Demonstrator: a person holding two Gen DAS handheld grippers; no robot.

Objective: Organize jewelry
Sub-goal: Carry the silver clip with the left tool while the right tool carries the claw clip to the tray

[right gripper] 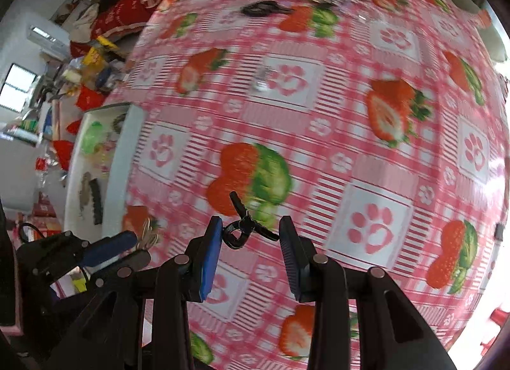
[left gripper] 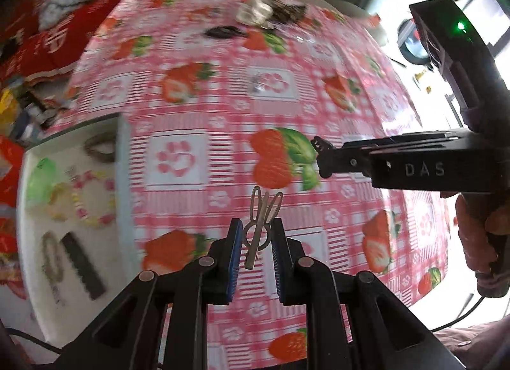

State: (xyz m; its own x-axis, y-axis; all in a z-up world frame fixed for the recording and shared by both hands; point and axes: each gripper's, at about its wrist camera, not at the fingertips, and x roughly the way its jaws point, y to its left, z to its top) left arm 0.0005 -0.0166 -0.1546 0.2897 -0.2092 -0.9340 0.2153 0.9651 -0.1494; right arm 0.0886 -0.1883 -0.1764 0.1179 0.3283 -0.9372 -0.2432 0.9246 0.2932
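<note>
My left gripper (left gripper: 255,239) is shut on a silver rabbit-shaped hair clip (left gripper: 260,226), held above the strawberry tablecloth (left gripper: 197,108). My right gripper (right gripper: 250,234) is shut on a small black hair clip (right gripper: 244,225), also above the cloth; the right gripper shows in the left wrist view (left gripper: 322,153) at the right. A white tray (left gripper: 124,159) at the left holds a beaded bracelet (left gripper: 92,201), a green piece (left gripper: 41,178), a dark ring (left gripper: 100,147), a black comb clip (left gripper: 83,266) and a chain (left gripper: 51,261). The tray also shows in the right wrist view (right gripper: 118,172).
On the cloth lie a small silver item (left gripper: 256,83), a black hair tie (left gripper: 224,32) and a pile of silver and dark pieces (left gripper: 267,10) at the far edge. Red cushions (left gripper: 54,38) and clutter lie beyond the table's left side.
</note>
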